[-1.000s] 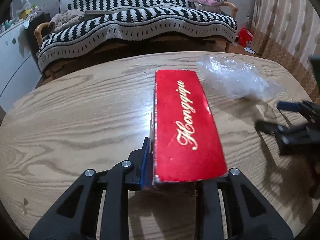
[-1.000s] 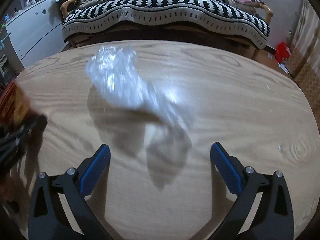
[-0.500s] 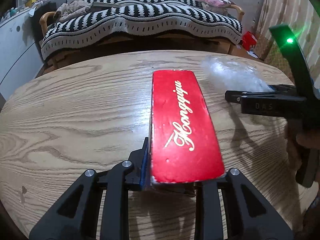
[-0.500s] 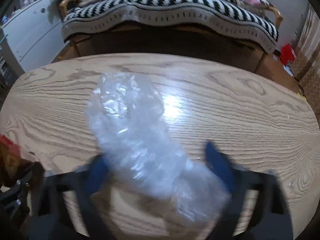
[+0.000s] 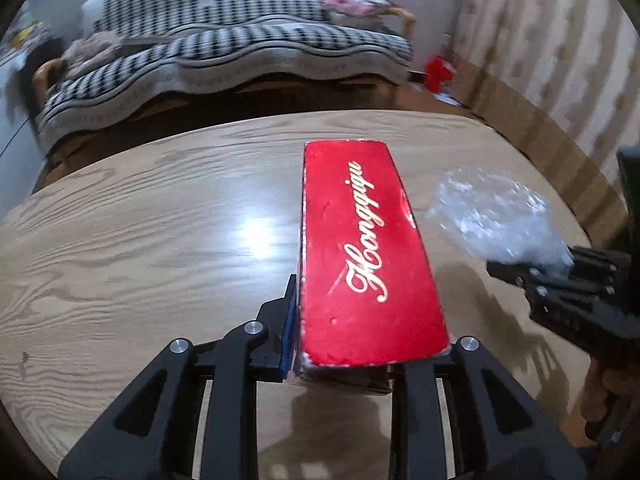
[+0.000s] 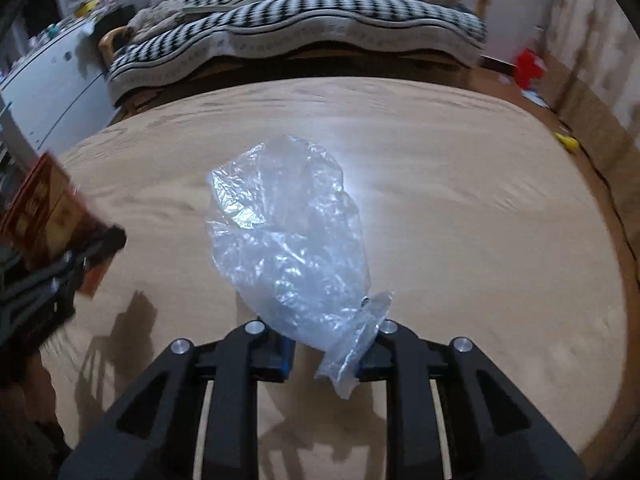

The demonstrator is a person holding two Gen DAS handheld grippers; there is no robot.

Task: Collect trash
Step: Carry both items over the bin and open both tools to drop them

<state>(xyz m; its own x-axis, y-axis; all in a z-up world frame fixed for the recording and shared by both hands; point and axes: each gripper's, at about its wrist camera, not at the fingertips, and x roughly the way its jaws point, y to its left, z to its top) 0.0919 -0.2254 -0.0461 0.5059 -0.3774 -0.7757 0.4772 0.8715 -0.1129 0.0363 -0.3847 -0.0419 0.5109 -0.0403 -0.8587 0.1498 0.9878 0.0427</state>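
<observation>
Slipping is the main risk judged here: the clear plastic bag (image 6: 286, 240) is pinched only at its gathered neck by the right hand-held gripper (image 6: 326, 354), whose jaws have just been closing on it, and thin film could be pulled free by a quick swing. The red box (image 5: 366, 256) is clamped at its near end by the left hand-held gripper (image 5: 370, 360); being long and held at one end, it could be levered out. Both are carried clear above the wooden tabletop (image 5: 140, 240). Counted: one bag, one box, two grippers. Beyond the far edge, one striped-covered sofa (image 6: 320, 20) is seen.
</observation>
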